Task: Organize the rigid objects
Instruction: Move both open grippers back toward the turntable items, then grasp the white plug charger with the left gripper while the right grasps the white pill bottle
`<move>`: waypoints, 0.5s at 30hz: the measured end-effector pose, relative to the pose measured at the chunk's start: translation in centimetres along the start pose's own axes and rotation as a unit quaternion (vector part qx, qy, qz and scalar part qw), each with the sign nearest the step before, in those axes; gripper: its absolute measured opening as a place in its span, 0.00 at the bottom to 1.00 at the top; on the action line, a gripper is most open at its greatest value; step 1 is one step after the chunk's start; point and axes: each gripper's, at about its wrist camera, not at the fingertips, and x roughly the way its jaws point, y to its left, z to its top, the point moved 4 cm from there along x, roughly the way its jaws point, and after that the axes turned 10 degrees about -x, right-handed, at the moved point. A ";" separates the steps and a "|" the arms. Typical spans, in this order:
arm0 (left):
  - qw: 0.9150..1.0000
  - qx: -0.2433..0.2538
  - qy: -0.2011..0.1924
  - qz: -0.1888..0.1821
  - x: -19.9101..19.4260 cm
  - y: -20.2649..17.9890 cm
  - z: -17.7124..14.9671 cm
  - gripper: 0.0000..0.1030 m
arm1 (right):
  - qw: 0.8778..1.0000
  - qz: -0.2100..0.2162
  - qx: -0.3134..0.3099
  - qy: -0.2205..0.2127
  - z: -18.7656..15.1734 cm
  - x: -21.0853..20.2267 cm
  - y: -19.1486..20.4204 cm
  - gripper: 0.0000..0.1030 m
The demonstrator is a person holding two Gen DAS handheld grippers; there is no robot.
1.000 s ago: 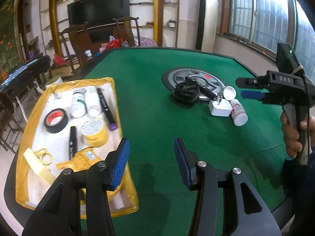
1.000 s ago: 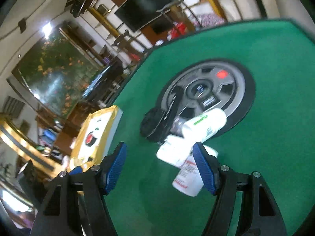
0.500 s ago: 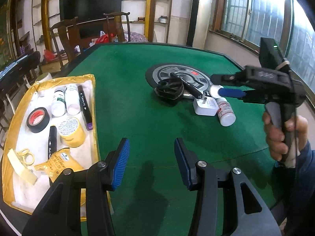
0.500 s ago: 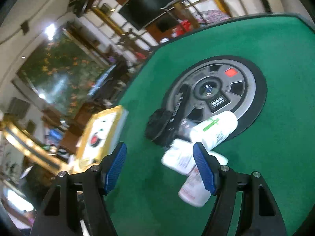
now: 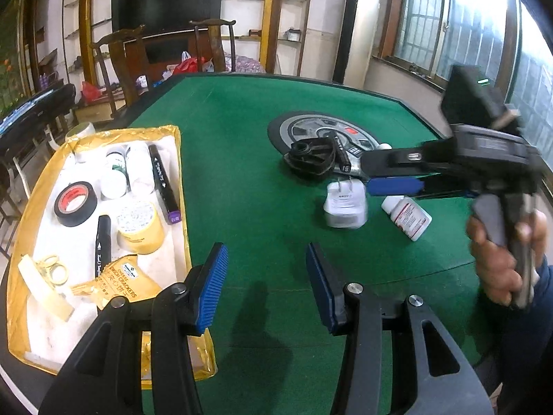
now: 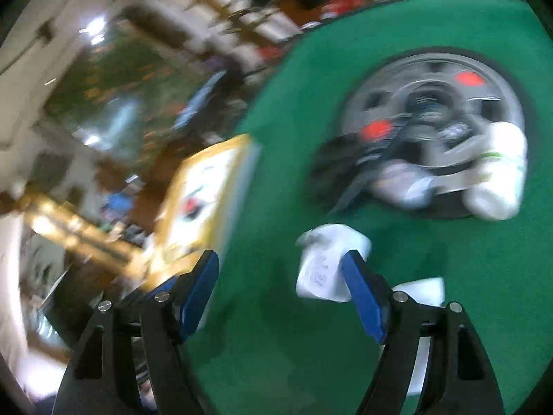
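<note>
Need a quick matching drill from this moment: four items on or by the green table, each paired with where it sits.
Items:
1. black tape roll
2. white plug adapter
3. purple-capped marker
4. black strap bundle

Places:
A. on the edge of the round grey disc
B. in the gold tray, along its right side
C. on bare green felt
D. in the gold tray, left part

Pairs: 1-D, 2-C, 3-B, 4-A

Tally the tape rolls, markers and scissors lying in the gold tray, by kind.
Tape rolls: 2 (black, yellow)
Markers: 2 (purple-ended, all black)
Scissors: 1
Total: 5
</note>
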 end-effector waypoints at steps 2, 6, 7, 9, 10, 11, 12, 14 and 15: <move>1.000 -0.003 0.008 -0.003 0.4 -0.2 0.0 0.47 | 1.000 -0.019 -0.013 -0.012 0.0 -0.9 0.5 0.68; 0.999 -0.012 0.036 -0.033 1.5 -1.7 0.7 0.54 | 0.995 -0.075 0.017 -0.061 0.1 -3.8 -1.4 0.68; 0.998 -0.008 0.040 -0.038 1.7 -2.3 0.9 0.58 | 0.993 -0.074 0.041 -0.077 0.0 -4.8 -2.2 0.68; 0.998 0.027 0.042 -0.047 2.3 -4.2 1.3 0.68 | 0.992 -0.061 0.066 -0.092 0.4 -5.7 -3.0 0.68; 0.996 0.050 0.048 -0.047 2.6 -5.0 1.4 0.74 | 0.990 -0.057 0.077 -0.100 0.4 -6.2 -3.3 0.68; 0.995 0.072 0.053 -0.047 2.9 -5.8 1.4 0.74 | 0.989 -0.059 0.085 -0.108 0.6 -6.6 -3.6 0.68; 0.992 0.099 0.056 -0.053 3.2 -6.7 1.4 0.74 | 0.987 -0.060 0.092 -0.115 0.6 -6.8 -3.8 0.68; 0.985 0.148 0.065 -0.058 4.1 -7.9 1.2 0.74 | 0.986 -0.052 0.103 -0.117 0.7 -7.2 -4.2 0.68; 0.982 0.168 0.072 -0.053 4.8 -8.3 1.1 0.74 | 0.986 -0.048 0.110 -0.118 0.6 -7.3 -4.4 0.68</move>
